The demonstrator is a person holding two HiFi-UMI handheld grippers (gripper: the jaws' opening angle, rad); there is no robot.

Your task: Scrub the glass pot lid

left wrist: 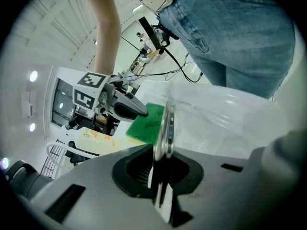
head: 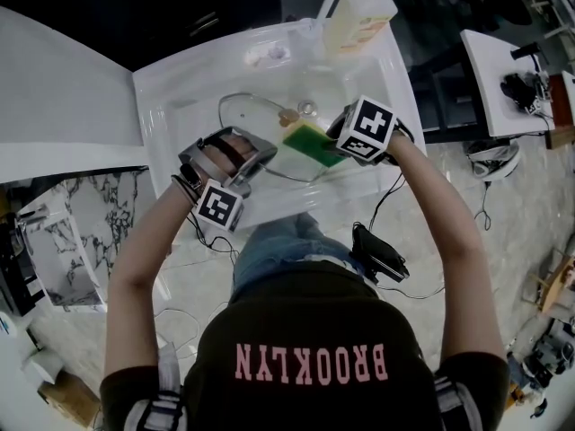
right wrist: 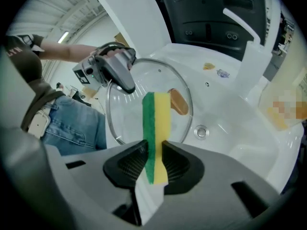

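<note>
The glass pot lid (head: 254, 126) is held tilted over the white sink (head: 171, 83), its brown knob (head: 288, 115) facing away from me. My left gripper (head: 258, 155) is shut on the lid's metal rim (left wrist: 168, 126) at its near left edge. My right gripper (head: 334, 138) is shut on a green and yellow sponge (head: 310, 144), which lies against the lid's right side. In the right gripper view the sponge (right wrist: 156, 128) stands upright between the jaws in front of the lid (right wrist: 128, 116) and knob (right wrist: 179, 102). The left gripper (right wrist: 125, 84) shows there at the lid's upper left.
A soap bottle (head: 359, 12) stands at the sink's far right corner. The drain (right wrist: 201, 132) lies in the basin beyond the lid. A white faucet (right wrist: 252, 42) rises at the back. A marble shelf (head: 54, 241) is at the left, and cables hang by my legs.
</note>
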